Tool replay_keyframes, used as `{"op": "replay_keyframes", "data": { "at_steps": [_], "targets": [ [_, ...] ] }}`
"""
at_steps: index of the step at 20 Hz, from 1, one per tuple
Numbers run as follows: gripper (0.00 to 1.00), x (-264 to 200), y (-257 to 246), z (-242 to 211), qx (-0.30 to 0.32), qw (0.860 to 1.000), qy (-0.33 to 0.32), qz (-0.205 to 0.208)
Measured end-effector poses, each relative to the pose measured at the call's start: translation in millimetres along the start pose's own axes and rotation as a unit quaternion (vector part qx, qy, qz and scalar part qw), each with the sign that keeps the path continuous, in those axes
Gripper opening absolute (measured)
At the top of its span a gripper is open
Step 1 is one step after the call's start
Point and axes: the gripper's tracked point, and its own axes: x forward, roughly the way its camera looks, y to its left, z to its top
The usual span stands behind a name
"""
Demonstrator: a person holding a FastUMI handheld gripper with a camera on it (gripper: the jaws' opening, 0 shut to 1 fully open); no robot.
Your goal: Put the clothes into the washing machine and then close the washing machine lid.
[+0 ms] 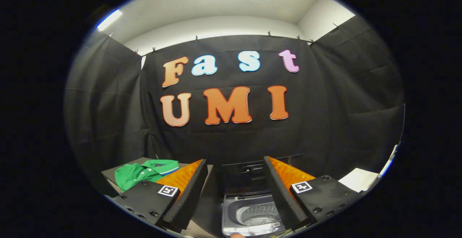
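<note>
A green polo shirt (144, 173) with a blue and white collar lies folded on a dark table (108, 175), left of and just beyond my left finger. A small top-loading washing machine (249, 212) stands below and between my fingers. Its lid (245, 176) is raised upright at the back and the metal drum (258, 214) shows. My gripper (235, 191) is open above the machine, with nothing between its fingers.
Black cloth walls close in the booth at the back and on both sides. A white sheet (359, 179) lies to the right, beyond my right finger.
</note>
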Motion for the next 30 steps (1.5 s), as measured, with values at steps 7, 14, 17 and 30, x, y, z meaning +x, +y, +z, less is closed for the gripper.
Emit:
{"op": "replay_keyframes", "data": {
  "at_steps": [7,14,17,30],
  "targets": [
    [0.98,16,145,-15,0.013,0.993,0.053,0.109],
    [0.98,39,231,-60,-0.025,0.98,0.128,0.148],
    [0.98,54,239,-82,-0.035,0.978,0.154,0.137],
    [0.99,73,239,-146,-0.078,0.956,0.265,0.094]
  ]
}}
